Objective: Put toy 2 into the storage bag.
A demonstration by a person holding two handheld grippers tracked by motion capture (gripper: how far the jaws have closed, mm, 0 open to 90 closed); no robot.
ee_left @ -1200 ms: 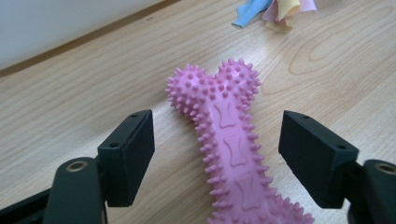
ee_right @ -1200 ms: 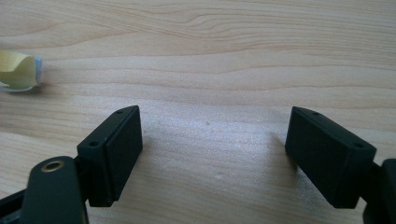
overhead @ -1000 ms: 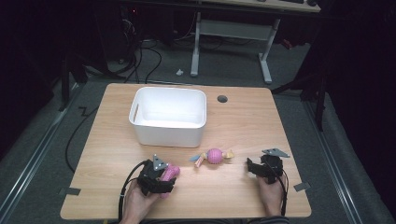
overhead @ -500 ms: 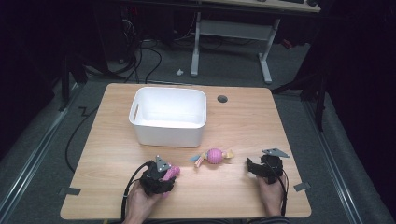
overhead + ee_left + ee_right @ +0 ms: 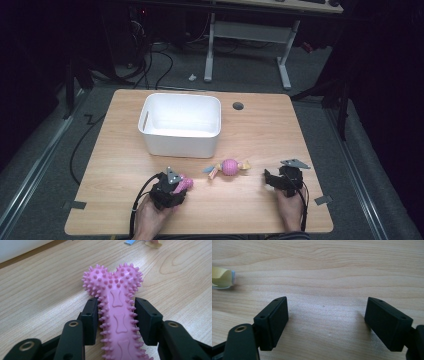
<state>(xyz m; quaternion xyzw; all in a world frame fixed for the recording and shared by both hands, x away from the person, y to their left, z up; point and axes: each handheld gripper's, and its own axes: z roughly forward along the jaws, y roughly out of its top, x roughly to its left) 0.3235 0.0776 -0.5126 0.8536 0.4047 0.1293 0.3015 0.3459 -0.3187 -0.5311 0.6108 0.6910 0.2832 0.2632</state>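
Pink spiky bone toy (image 5: 117, 315), rubber, small bone shapes embossed along its shaft, lies flat on the tabletop (image 5: 250, 210) near the front left, knobbed two-lobed end pointing away, shaft pinched between the left gripper (image 5: 116, 317) pads.

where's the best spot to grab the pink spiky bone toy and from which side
Grip the narrow shaft of the pink spiky bone toy, coming in lengthwise from the near end, low over the table. The knobbed head is wider. The left gripper has just closed on it that way.
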